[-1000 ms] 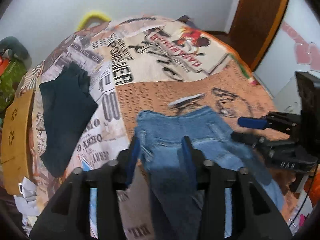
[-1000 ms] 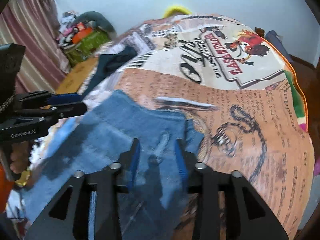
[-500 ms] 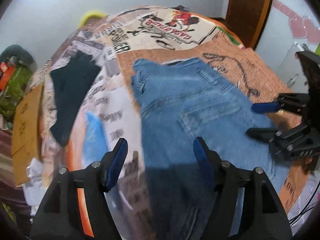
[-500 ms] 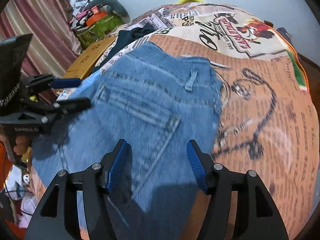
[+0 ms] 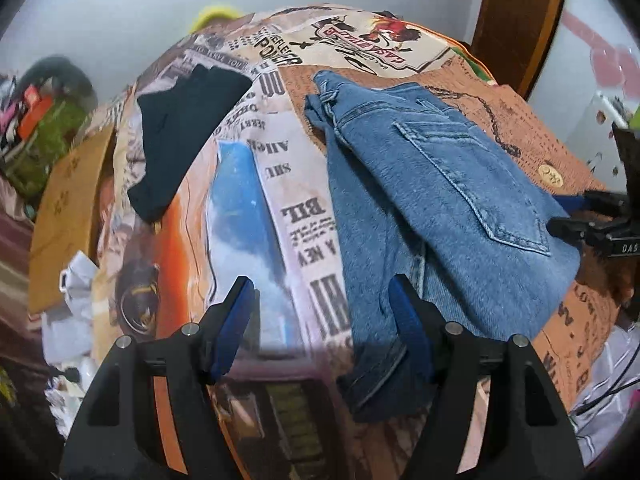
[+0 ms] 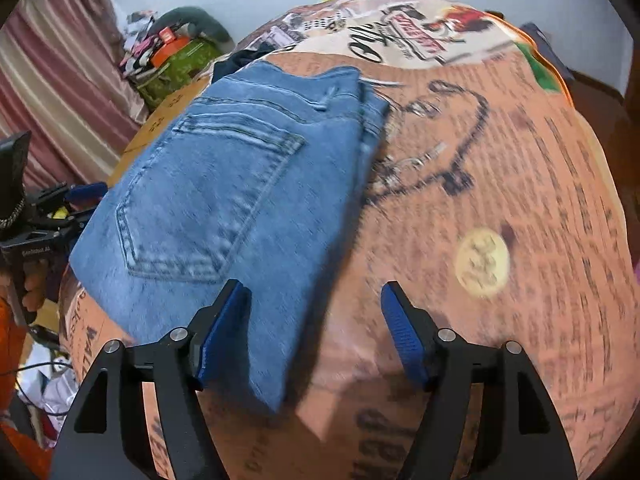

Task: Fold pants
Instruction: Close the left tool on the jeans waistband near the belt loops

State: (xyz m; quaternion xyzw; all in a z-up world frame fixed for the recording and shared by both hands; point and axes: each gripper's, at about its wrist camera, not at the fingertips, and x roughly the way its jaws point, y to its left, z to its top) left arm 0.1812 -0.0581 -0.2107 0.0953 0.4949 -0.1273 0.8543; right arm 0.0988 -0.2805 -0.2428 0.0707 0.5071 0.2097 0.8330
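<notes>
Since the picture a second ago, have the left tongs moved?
Yes. The left tongs have pulled back from the jeans toward the near edge of the printed bedspread, off the waistband they gripped, standing open.

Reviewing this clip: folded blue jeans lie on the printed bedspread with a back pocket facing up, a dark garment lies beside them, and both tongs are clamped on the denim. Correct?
Not quite: neither pair grips the denim. The left tongs stand open and the right tongs are opening, pads clear of the jeans, as both wrist views show. The bedspread, upturned back pocket and dark garment are as stated.

One pair of jeans [image 5: 436, 184], one dark garment [image 5: 180, 128] — two grippers, left [image 5: 320, 320] and right [image 6: 316, 320].
</notes>
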